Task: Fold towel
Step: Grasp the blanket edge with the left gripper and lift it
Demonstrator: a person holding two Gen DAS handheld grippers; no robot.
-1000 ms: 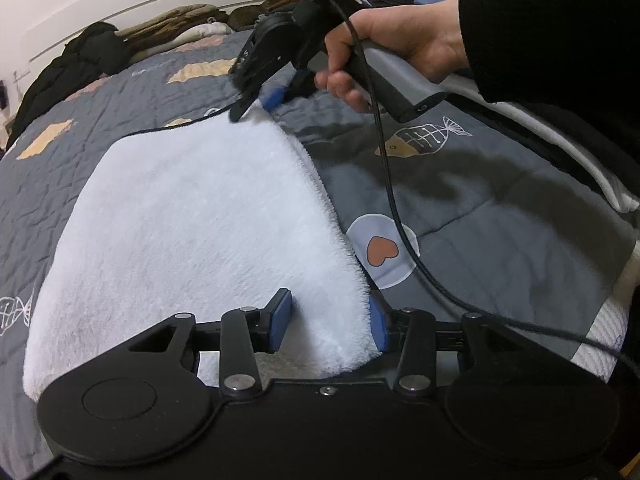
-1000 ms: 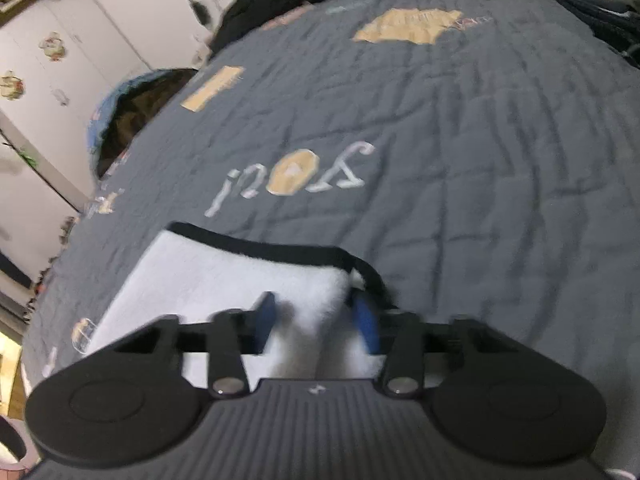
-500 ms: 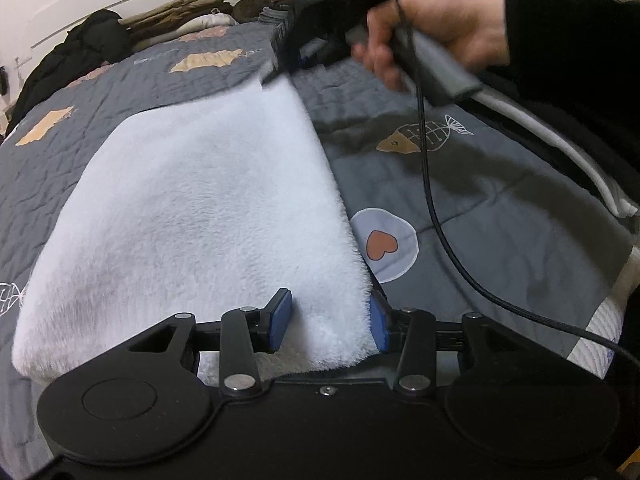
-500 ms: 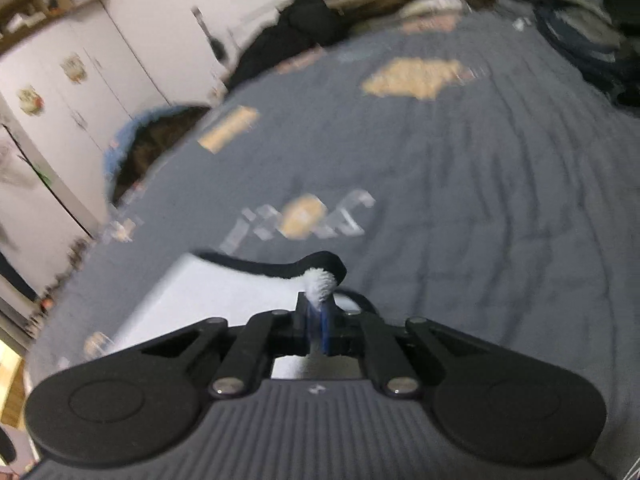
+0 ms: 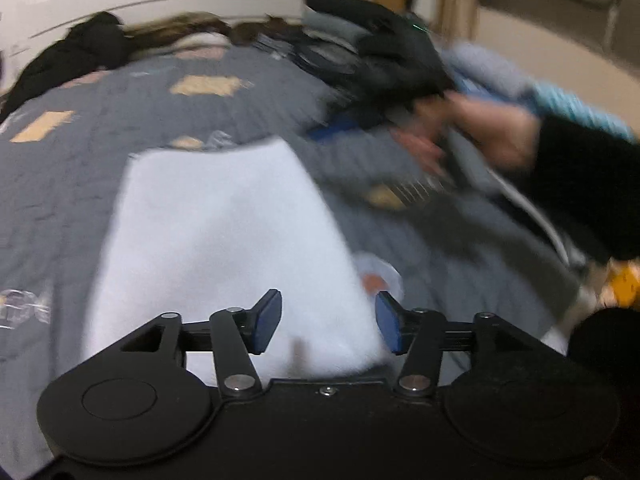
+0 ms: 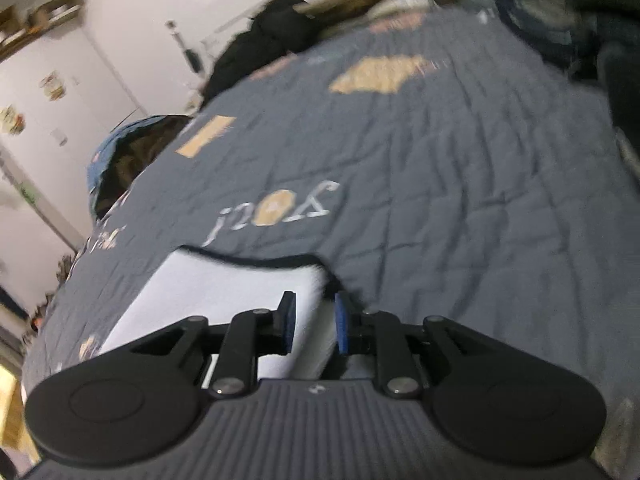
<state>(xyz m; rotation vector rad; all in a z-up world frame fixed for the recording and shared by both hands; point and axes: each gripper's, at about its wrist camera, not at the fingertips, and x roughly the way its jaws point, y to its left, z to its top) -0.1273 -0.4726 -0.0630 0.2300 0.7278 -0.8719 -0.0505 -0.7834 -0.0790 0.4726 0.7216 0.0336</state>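
The folded white towel (image 5: pixel 224 240) lies flat on the grey bed quilt (image 5: pixel 120 120), long axis running near to far. Both tools, left (image 5: pixel 328 322) and right (image 6: pixel 312 322), are opening, having released the corners they pinched moments earlier.

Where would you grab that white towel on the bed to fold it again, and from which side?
Probably at its two right-hand corners. The white towel lies flat on the grey quilt, its right edge free. Each tongs would come in low from the right, one pad sliding under a corner. Both the left tongs and right tongs are opening, their pads clear of the cloth.
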